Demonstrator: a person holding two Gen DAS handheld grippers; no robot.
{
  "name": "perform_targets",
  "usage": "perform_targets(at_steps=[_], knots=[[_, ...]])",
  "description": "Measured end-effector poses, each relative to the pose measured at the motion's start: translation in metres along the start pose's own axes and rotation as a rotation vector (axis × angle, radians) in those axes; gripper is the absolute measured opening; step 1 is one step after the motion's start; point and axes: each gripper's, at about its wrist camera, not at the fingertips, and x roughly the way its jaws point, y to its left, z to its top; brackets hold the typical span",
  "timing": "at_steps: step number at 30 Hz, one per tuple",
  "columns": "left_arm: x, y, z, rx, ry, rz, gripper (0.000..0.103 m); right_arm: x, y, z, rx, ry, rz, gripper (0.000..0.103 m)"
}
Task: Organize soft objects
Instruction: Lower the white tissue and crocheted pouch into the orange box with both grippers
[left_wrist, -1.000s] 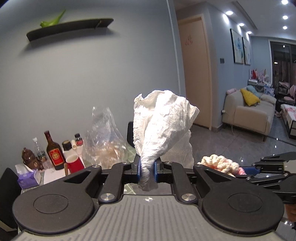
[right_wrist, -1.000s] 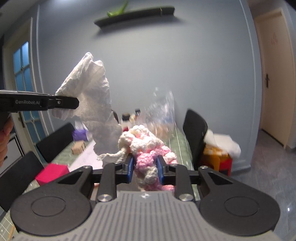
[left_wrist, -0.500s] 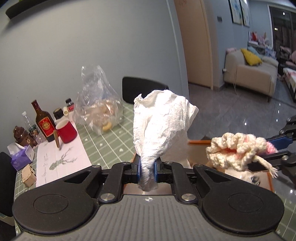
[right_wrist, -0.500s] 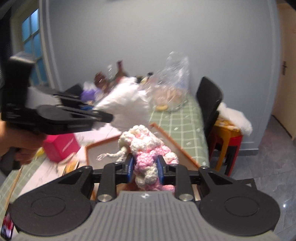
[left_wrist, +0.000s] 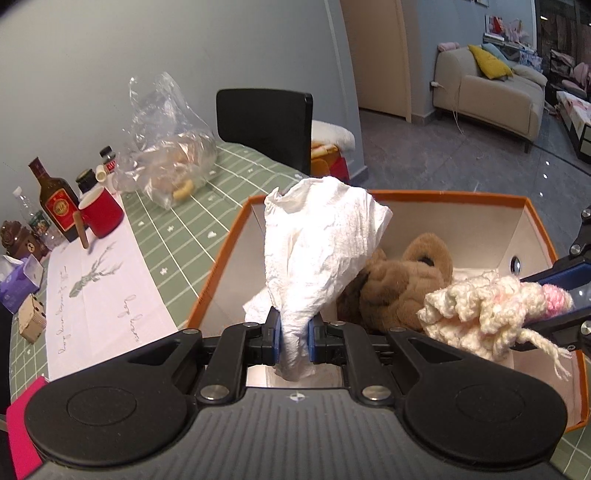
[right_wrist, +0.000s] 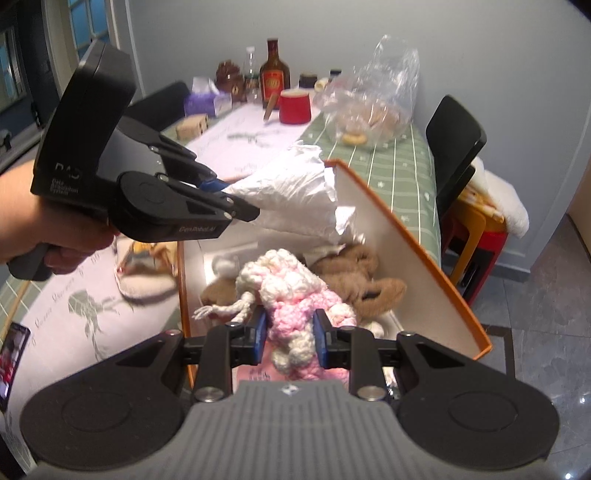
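Both tongs have come down since the earlier frames, when they were raised against the wall; now they hang over the open orange-rimmed box (left_wrist: 436, 195). Left tongs (left_wrist: 293, 334) are clenched on the narrow tail of a crumpled white cloth (left_wrist: 321, 243), whose bulk stands up above the box's near-left corner. Right tongs (right_wrist: 290, 334) are clenched on a pink-and-cream crocheted piece (right_wrist: 295, 295), held just above the box interior, with a loose yarn tail (right_wrist: 225, 308) trailing to the side. Below them a brown plush toy (left_wrist: 399, 284) already lies on the box floor.

Each soft thing is thus held in the air over the box, not yet inside it. To finish the step well, I would lower each piece until most of it is below the rim before letting go, so neither drapes over the edge. The cloth looks likely to catch on the wall, so it should move toward the middle first. The two tongs are close together; releasing one at a time would avoid a tangle with the yarn tail. On the table (left_wrist: 192, 236) beyond, a red cup (left_wrist: 101, 216) and a bottle (left_wrist: 55, 201) stand well apart.
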Motion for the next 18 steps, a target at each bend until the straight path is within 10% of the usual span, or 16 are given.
perform_targets(at_steps=[18], knots=[[0.019, -0.014, -0.015, 0.058, 0.079, -0.041, 0.018, 0.04, 0.006, -0.019, -0.026, 0.199, 0.028, 0.026]])
